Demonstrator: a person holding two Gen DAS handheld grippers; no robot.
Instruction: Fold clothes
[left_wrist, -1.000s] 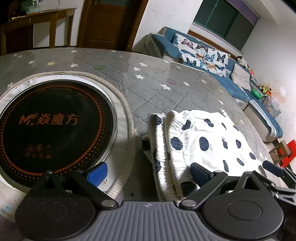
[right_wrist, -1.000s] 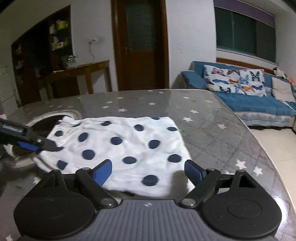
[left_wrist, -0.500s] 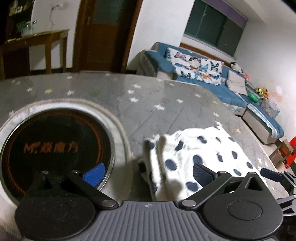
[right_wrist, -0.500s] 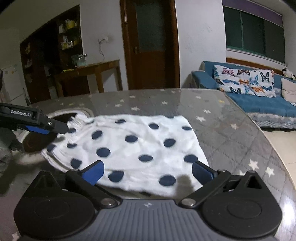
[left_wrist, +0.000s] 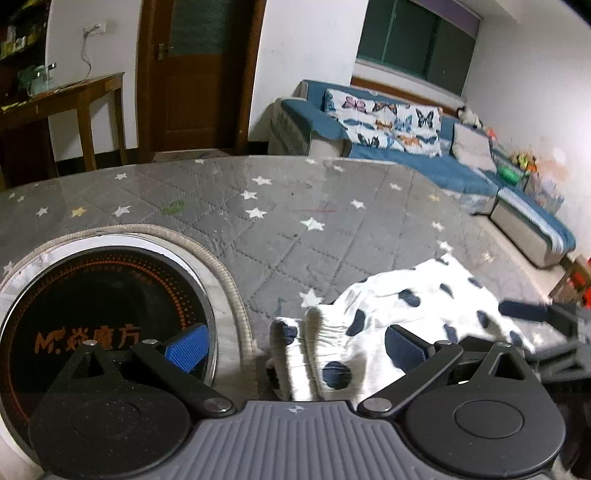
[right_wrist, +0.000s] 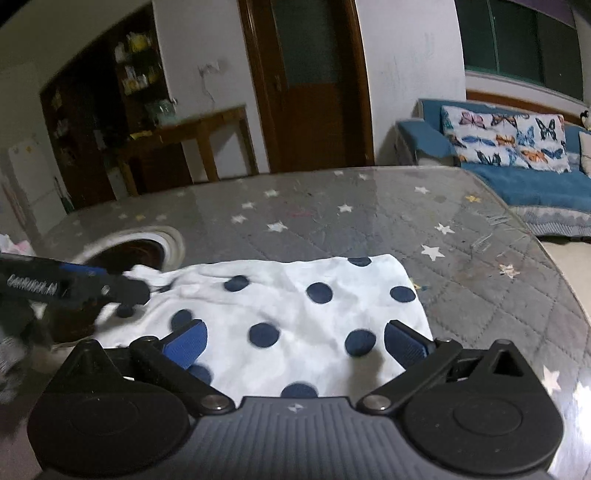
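1. White garment with dark blue dots (right_wrist: 295, 314), lying on the star-patterned table cover (right_wrist: 369, 229) just beside the round black cooktop (left_wrist: 92, 314) set into the table; laid flat in a compact rectangle with straight far and right edges.
2. Elastic ribbed band (left_wrist: 314, 343) on the cooktop side bunched in doubled ridges, so at least two layers stacked there; exact number of folds impossible to tell.
3. Judged from that shape: folded at least once and already neat enough to pass for finished, yet equally fitting a half-folded stage with one more fold still to come. Not settled by these views.
4. Left gripper (left_wrist: 293, 349), poised at the garment's cooktop-side end, jaws spread wide with the bunched band showing between them, nothing pinched; seen from the right wrist view as a dark finger reaching in low over that same end.
5. Right gripper (right_wrist: 295, 345), poised at the garment's near edge, away from the cooktop, jaws likewise spread wide over the cloth and clamping nothing.
6. Both tools level, low and pointing across the garment; touching the cloth or just above it, impossible to tell.
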